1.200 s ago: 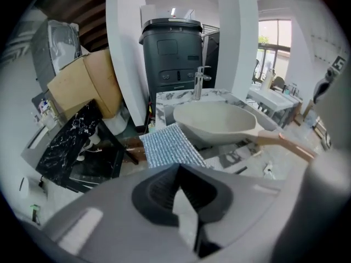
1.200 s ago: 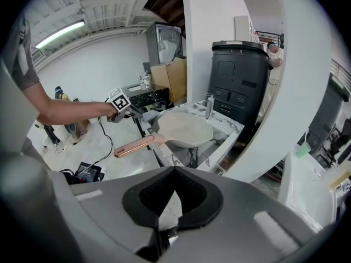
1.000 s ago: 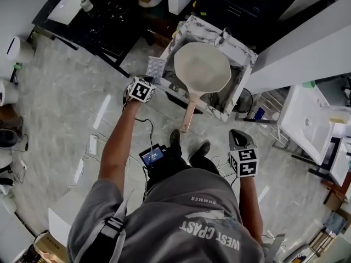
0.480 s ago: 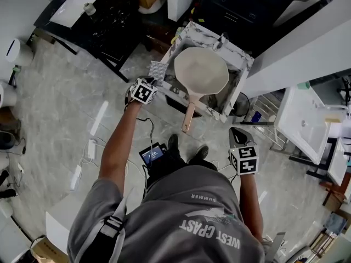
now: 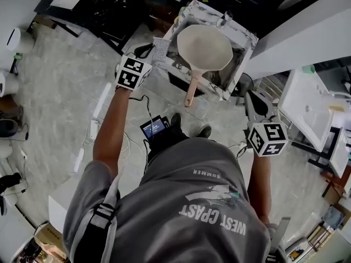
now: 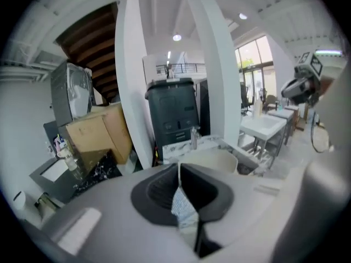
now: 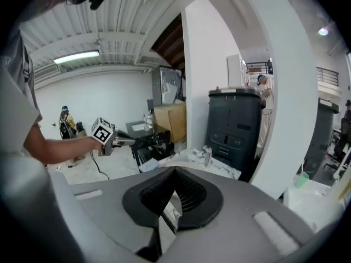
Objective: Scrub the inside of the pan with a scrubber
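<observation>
Beige pan (image 5: 204,47) beyond left tongs (image 5: 146,50)

A pan (image 5: 204,47) lies on the marbled stand (image 5: 245,34).

Pale marbled floor (image 5: 60,92) spreads under a black table (image 5: 104,10); a white column (image 6: 216,64) rises beside what looks like a dark bin (image 6: 174,111), with bright windows (image 6: 253,60) beyond.

RAISED AND LEVELLED: The grey right gripper (image 7: 174,171), its black ribbed fingers (image 7: 196,195) apparently meeting at the tips, points toward a white marbled bench (image 7: 224,167) with a chrome tap (image 7: 207,154). A tall dark grey cabinet (image 7: 236,126) stands behind. At left, an outstretched arm (image 7: 55,147) holds the left gripper (image 7: 133,142) with its black-and-white marker cube (image 7: 103,131).
</observation>
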The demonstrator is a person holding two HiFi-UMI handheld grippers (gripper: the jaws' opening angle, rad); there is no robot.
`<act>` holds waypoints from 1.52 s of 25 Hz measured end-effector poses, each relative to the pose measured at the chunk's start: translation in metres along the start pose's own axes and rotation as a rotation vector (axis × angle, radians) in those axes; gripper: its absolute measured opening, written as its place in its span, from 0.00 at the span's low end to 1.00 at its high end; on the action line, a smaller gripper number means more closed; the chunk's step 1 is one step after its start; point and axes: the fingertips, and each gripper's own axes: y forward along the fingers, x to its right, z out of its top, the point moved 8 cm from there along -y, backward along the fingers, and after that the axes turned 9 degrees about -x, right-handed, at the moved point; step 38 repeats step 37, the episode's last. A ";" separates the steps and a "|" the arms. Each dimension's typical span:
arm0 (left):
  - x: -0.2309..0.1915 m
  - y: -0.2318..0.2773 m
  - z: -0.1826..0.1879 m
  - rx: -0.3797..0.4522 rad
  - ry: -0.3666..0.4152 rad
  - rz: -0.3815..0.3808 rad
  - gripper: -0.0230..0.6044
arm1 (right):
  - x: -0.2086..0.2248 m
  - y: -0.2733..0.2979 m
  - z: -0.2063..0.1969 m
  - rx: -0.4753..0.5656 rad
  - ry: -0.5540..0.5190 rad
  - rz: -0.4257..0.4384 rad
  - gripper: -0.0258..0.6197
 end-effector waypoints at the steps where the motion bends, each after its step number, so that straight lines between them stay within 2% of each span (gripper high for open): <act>1: 0.004 -0.020 0.011 0.051 -0.010 -0.002 0.05 | 0.000 -0.009 0.011 0.051 0.002 0.012 0.04; 4: 0.015 -0.078 0.042 0.207 -0.044 -0.009 0.04 | -0.004 -0.036 0.045 0.192 -0.010 0.047 0.04; 8: 0.035 -0.142 0.079 0.374 -0.060 -0.033 0.04 | -0.010 -0.066 0.079 0.320 -0.047 0.085 0.04; 11: 0.054 -0.176 0.101 0.460 -0.063 -0.071 0.04 | -0.014 -0.084 0.094 0.379 -0.079 0.103 0.04; 14: 0.069 -0.200 0.119 0.514 -0.030 -0.077 0.04 | -0.016 -0.097 0.101 0.401 -0.113 0.099 0.04; 20: 0.090 -0.219 0.143 0.568 0.034 -0.056 0.04 | -0.010 -0.113 0.099 0.417 -0.112 0.100 0.04; 38: 0.119 -0.209 0.167 0.573 0.035 -0.113 0.04 | 0.025 -0.139 0.067 0.403 -0.051 0.051 0.04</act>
